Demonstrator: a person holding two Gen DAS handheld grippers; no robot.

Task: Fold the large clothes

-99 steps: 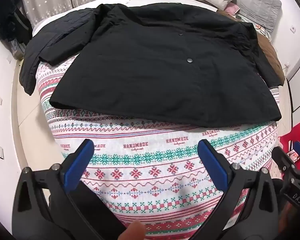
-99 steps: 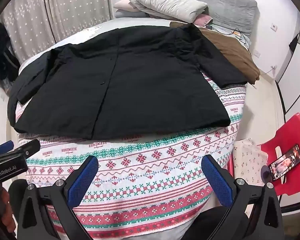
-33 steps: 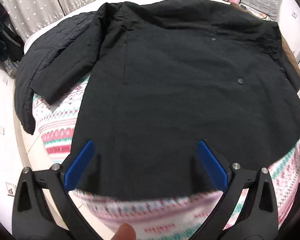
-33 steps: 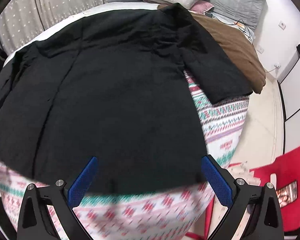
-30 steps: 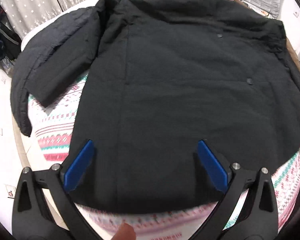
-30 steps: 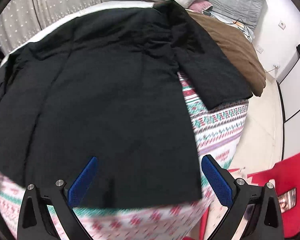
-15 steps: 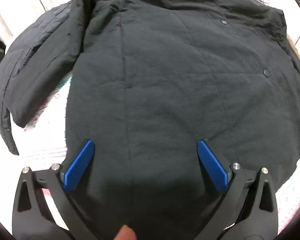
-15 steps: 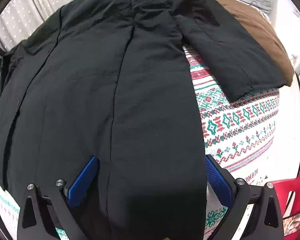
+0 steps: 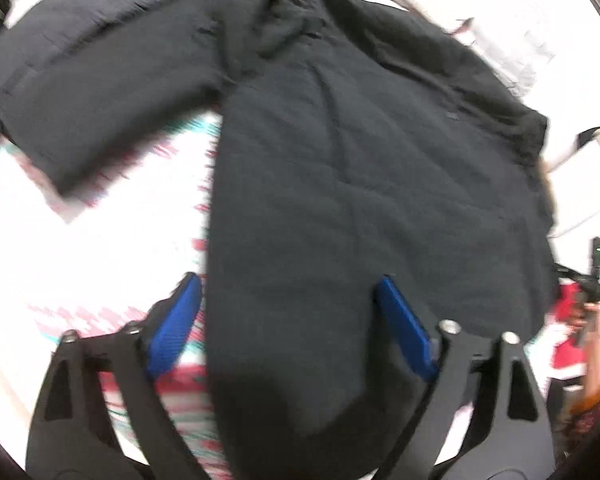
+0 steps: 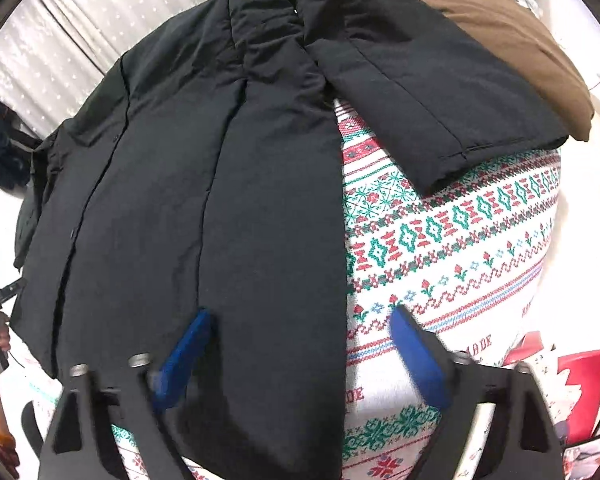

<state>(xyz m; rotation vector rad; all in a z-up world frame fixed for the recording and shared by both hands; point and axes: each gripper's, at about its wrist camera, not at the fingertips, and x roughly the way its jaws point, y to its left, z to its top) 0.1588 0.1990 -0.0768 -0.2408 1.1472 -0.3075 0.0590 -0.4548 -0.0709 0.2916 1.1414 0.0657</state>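
Note:
A large black quilted jacket lies spread flat on a patterned bedspread, sleeves out to both sides. My left gripper hovers over its lower left side. The jaws are closing, with the jacket's left edge between them: one blue pad is over the bedspread, the other over the cloth. My right gripper straddles the jacket's lower right edge the same way, jaws closing, pads not pressing on the cloth. The left wrist view is blurred.
A brown blanket lies beyond the right sleeve. Dotted curtains hang behind the bed, and dark clothes hang at the far left. A red chair stands off the bed's right corner.
Both grippers came forward and down from the bed's foot onto the jacket's lower corners. Their jaws narrowed from full width, and each swung outward so a side edge sits between the pads.

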